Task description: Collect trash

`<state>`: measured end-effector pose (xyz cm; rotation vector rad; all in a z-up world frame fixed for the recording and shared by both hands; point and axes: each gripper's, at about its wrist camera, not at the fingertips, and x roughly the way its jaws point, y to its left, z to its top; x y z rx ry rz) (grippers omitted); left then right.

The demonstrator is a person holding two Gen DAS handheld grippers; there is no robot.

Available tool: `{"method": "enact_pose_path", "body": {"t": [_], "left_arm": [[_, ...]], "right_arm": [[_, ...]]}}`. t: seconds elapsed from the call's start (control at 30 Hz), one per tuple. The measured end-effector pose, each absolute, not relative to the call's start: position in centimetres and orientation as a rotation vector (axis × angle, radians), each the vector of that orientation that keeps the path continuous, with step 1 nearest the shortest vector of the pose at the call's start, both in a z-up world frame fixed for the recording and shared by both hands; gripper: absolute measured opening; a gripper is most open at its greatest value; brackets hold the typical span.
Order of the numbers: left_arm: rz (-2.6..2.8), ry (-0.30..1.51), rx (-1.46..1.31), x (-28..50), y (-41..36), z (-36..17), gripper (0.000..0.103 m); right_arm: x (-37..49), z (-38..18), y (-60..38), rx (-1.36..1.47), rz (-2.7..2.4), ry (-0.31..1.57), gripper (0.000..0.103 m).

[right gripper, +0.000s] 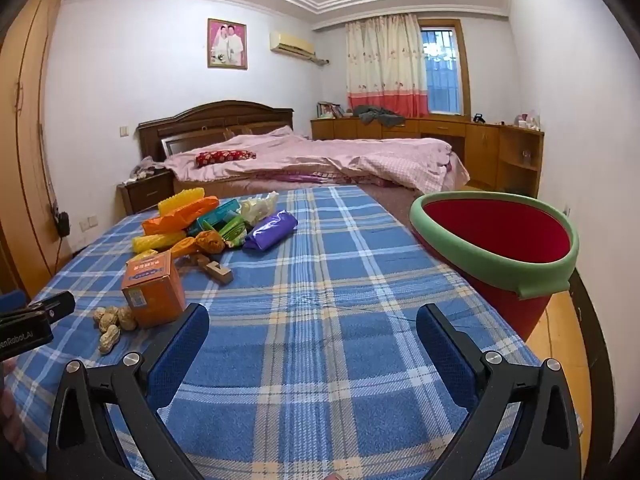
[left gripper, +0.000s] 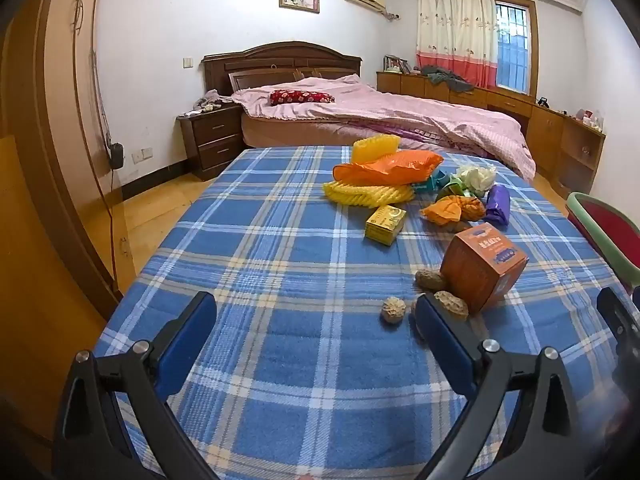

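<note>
Trash lies on a blue plaid tablecloth (left gripper: 280, 280). An orange carton (left gripper: 482, 270) stands with several peanut shells (left gripper: 393, 309) beside it; both show in the right wrist view, carton (right gripper: 154, 294) and shells (right gripper: 110, 326). Farther back are a small yellow box (left gripper: 385, 225), an orange bag (left gripper: 388, 168), yellow foam netting (left gripper: 368, 194) and a purple packet (left gripper: 498, 204). A red bin with a green rim (right gripper: 496, 248) stands at the table's right edge. My left gripper (left gripper: 316, 316) is open and empty, just left of the shells. My right gripper (right gripper: 312, 328) is open and empty over bare cloth.
A bed with pink covers (left gripper: 380, 120) stands behind the table, with a nightstand (left gripper: 212, 140) at left and wooden cabinets (left gripper: 560, 132) at right. A wardrobe (left gripper: 40, 160) runs along the left. Small wooden blocks (right gripper: 216, 270) lie near the pile.
</note>
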<state>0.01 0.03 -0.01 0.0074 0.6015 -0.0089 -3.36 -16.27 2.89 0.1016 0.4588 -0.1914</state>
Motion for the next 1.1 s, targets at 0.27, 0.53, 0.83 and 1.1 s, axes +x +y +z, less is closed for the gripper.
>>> {"method": "enact_pose_path", "body": {"t": [0.27, 0.53, 0.83, 1.1], "left_arm": [[-0.006, 0.599, 0.008, 0.02, 0.00, 0.01, 0.099], [0.000, 0.585, 0.008, -0.30, -0.35, 0.29, 0.099], [-0.004, 0.574, 0.006, -0.60, 0.01, 0.52, 0.099], [-0.006, 0.571, 0.006, -0.67, -0.01, 0.47, 0.099]], "right_arm": [[-3.34, 2.83, -16.25, 0.098, -0.190, 0.457, 0.103], [-3.49, 2.93, -16.18, 0.095, -0.191, 0.452, 0.103], [-3.70, 2.92, -16.15, 0.095, -0.186, 0.442, 0.103], [-3.68, 2.92, -16.16, 0.096, -0.186, 0.441, 0.103]]}}
